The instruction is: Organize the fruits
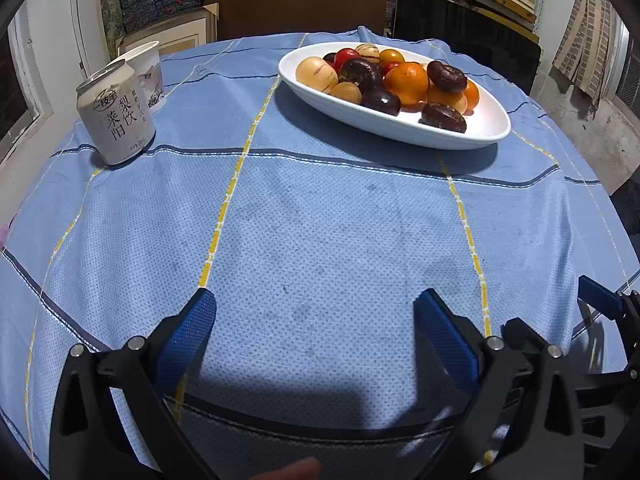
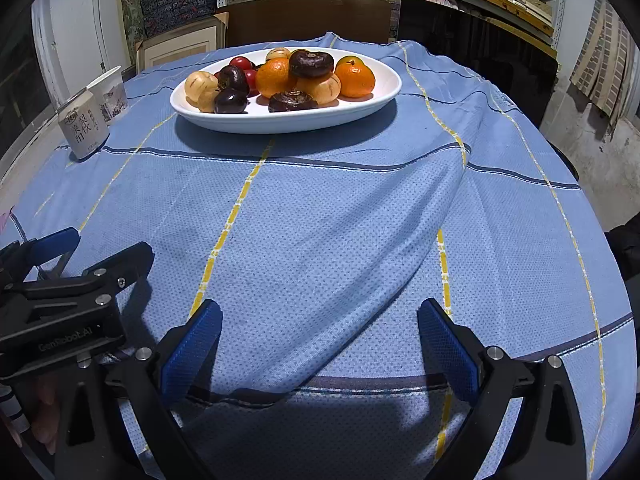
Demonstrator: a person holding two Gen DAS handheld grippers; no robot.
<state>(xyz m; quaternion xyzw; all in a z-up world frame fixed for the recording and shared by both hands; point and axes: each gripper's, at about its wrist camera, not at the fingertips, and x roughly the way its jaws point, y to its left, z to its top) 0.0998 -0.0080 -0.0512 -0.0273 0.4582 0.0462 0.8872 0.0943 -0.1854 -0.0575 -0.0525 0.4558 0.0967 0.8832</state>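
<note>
Fruits: oranges (image 2: pixel 275 77), dark round fruits (image 2: pixel 311 63), pale striped ones (image 2: pixel 200 85) and small red ones (image 2: pixel 241 62) lie heaped in the white oval dish (image 2: pixel 384 94), on the far part of the table.
Pile: one dark fruit sits on top of the others; I judge that a push from the side can make it roll out of the dish.
Dish: it is shallow, with a low rim, so a fruit that slips may go over the edge.
Cloth: the blue tablecloth (image 2: pixel 320 240) has a long fold on the right side; a gripper that drags on it can pull the dish.
Can: the drink can (image 1: pixel 116 114) stands at the far left beside a paper cup (image 1: pixel 146 70); a wide swing of the left arm may knock it.
Left gripper (image 1: pixel 316 320): fingers spread apart, holding nothing, low at the near edge.
Right gripper (image 2: pixel 320 328): fingers also spread and empty, just beside the left one; they may collide if both reach together.
</note>
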